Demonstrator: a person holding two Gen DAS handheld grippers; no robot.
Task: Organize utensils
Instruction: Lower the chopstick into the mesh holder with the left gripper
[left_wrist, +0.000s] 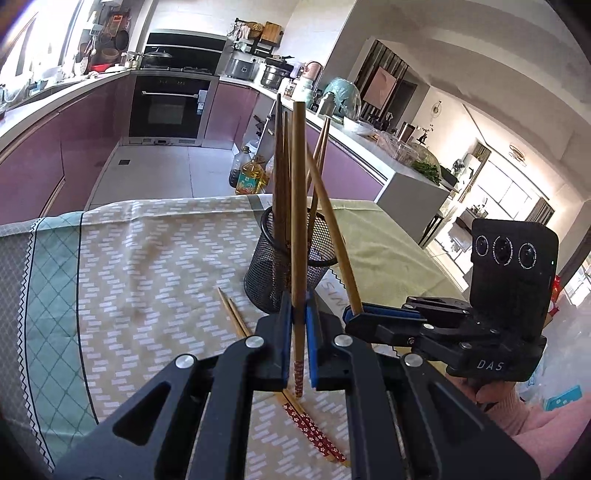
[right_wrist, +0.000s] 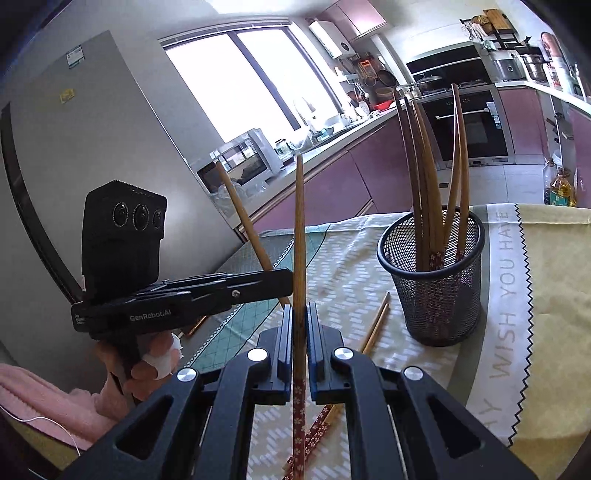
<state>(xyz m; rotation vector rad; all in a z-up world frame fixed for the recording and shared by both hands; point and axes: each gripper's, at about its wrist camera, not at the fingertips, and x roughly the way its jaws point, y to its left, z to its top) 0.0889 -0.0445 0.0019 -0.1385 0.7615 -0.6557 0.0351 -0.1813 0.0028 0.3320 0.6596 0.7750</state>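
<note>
Gripping one chopstick each, both grippers are closed tight on their sticks above the cloth-covered table (left_wrist: 147, 258). From the left wrist view, the left gripper (left_wrist: 298, 332) pinches a chopstick (left_wrist: 298, 221) upright, red patterned end down; the right gripper (left_wrist: 360, 314) comes in from the side, its chopstick (left_wrist: 332, 236) leaning across the front of the mesh cup (left_wrist: 291, 258). That view also takes in the oil bottles (left_wrist: 249, 173) on the floor past the table's far edge.

From the right wrist view, the right gripper (right_wrist: 300, 332) clamps its chopstick (right_wrist: 299, 240) near the patterned end, tip up, and the left gripper (right_wrist: 288, 277) appears side-on just beside it, its stick (right_wrist: 243, 225) slanting. Only here does the fridge (right_wrist: 92, 147) show, close by the table's left edge, and the inside of the cup (right_wrist: 436, 280), with several chopsticks (right_wrist: 428, 177) standing in it.

Two more chopsticks (left_wrist: 314, 432) lie flat on the cloth beneath the grippers, near the cup's base. Cloth left of the cup lies bare.
</note>
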